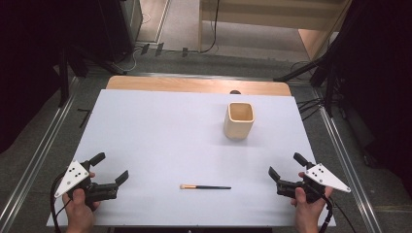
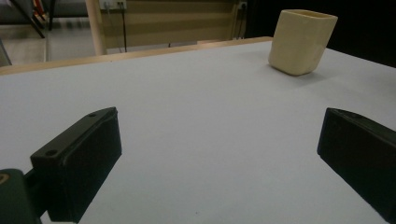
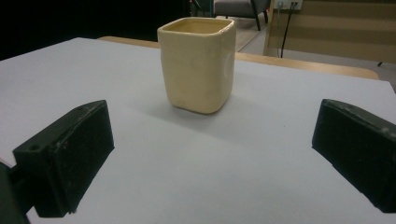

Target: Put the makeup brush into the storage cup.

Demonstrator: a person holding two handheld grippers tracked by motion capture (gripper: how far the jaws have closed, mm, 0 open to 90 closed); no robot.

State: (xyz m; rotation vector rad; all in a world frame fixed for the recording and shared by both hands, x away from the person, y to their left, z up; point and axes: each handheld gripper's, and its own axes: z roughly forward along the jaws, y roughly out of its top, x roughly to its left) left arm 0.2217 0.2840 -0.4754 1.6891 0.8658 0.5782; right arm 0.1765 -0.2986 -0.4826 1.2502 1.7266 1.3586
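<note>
A cream square cup (image 1: pixel 239 121) stands upright right of the table's middle; it also appears in the left gripper view (image 2: pixel 301 41) and the right gripper view (image 3: pixel 198 63). A thin black-handled brush (image 1: pixel 205 187) with a tan tip lies flat near the front edge. My left gripper (image 1: pixel 112 167) rests at the front left, jaws wide apart and nothing between them (image 2: pixel 219 158). At the front right my right gripper (image 1: pixel 286 166) is likewise open and empty (image 3: pixel 210 158), facing the cup. Both grippers are well apart from the brush and the cup.
A white sheet (image 1: pixel 160 136) covers the wooden table (image 1: pixel 194 85), whose bare strip shows at the back. Metal rails (image 1: pixel 347 160) run along both sides. Cables and dark stands lie on the floor beyond the far edge.
</note>
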